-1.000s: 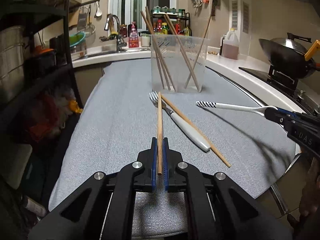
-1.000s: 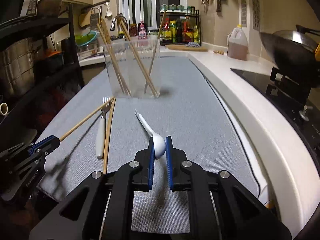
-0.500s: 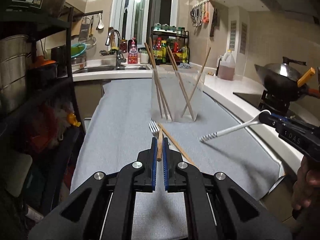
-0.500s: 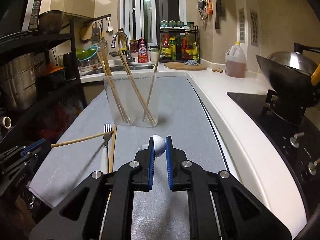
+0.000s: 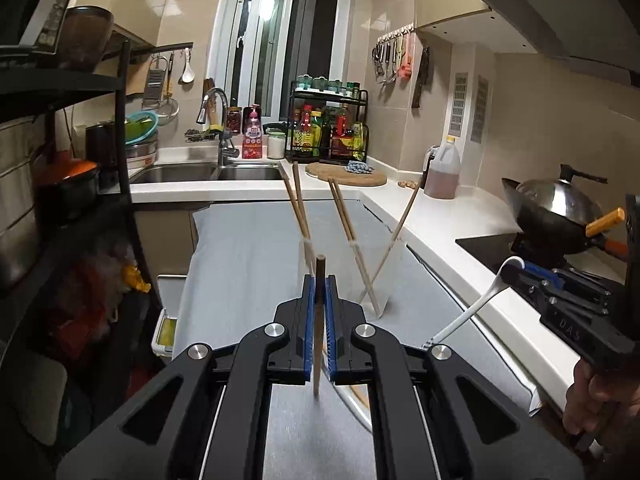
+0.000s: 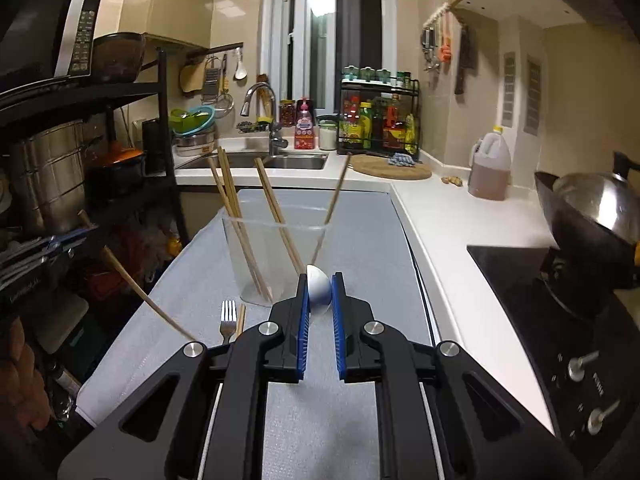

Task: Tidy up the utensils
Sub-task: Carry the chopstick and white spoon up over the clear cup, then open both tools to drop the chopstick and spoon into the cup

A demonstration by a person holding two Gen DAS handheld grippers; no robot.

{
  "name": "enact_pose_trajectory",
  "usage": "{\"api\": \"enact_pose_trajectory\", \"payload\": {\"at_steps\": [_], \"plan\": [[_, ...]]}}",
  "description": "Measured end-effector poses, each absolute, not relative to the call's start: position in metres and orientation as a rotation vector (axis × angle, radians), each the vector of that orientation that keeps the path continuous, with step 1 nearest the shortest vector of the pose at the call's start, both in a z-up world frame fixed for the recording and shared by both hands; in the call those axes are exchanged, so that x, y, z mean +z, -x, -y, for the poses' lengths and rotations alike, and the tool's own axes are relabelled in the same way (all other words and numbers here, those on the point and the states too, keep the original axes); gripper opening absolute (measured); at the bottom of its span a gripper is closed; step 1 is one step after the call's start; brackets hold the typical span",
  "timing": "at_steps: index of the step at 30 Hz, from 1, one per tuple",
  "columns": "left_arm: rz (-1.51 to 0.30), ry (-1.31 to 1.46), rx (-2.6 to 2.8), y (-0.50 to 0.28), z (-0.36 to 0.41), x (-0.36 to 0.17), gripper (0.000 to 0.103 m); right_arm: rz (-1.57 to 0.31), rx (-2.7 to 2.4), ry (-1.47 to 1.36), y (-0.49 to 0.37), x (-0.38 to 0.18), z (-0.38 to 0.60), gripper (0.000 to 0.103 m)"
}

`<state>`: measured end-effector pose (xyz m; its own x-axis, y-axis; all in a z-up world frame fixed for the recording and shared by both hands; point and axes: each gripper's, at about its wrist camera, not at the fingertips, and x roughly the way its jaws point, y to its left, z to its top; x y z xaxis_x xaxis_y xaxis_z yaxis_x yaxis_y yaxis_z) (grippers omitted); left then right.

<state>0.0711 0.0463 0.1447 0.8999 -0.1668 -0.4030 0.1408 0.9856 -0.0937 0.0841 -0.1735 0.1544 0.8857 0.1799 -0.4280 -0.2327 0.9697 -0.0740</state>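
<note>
My left gripper [image 5: 319,280] is shut on a wooden chopstick [image 5: 317,332] and holds it upright, well above the grey mat [image 5: 240,256]. The same chopstick [image 6: 136,288] slants at the left of the right wrist view. My right gripper [image 6: 319,280] is shut on the bowl of a white spoon [image 6: 319,290]; its handle [image 5: 464,316] hangs down in the left wrist view. A clear plastic container [image 6: 276,256] with several chopsticks stands on the mat ahead of both grippers. A fork [image 6: 228,318] and another chopstick [image 6: 240,320] lie on the mat before it.
A black shelf rack [image 6: 80,152] with pots stands at the left. A wok [image 6: 592,208] sits on the black cooktop [image 6: 552,320] at the right. The sink [image 5: 208,170], spice rack [image 5: 328,128], cutting board [image 5: 346,174] and oil jug [image 5: 442,170] lie along the back counter.
Both grippers have risen from the mat. The left lifted its chopstick and tipped it upright; the right lifted the spoon so its handle hangs down.
</note>
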Motion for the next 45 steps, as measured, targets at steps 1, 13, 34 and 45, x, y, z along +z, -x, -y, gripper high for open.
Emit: {"api": "enact_pose_trajectory", "payload": {"at_steps": [1, 13, 34, 45], "plan": [[-0.425, 0.06, -0.162, -0.076, -0.046, 0.151, 0.005, -0.427, 0.215, 0.127, -0.087, 0.16, 0.173, 0.011], [-0.429, 0.069, -0.206, -0.132, -0.037, 0.228, 0.005, -0.424, 0.236, 0.17, -0.134, 0.243, 0.162, 0.011], [-0.465, 0.045, -0.178, -0.249, -0.011, 0.209, 0.005, -0.434, 0.249, 0.217, -0.236, 0.223, 0.139, 0.011], [-0.522, -0.001, -0.176, -0.249, 0.0, 0.182, 0.006, -0.49, 0.232, 0.211, -0.245, 0.19, 0.141, 0.016]]}}
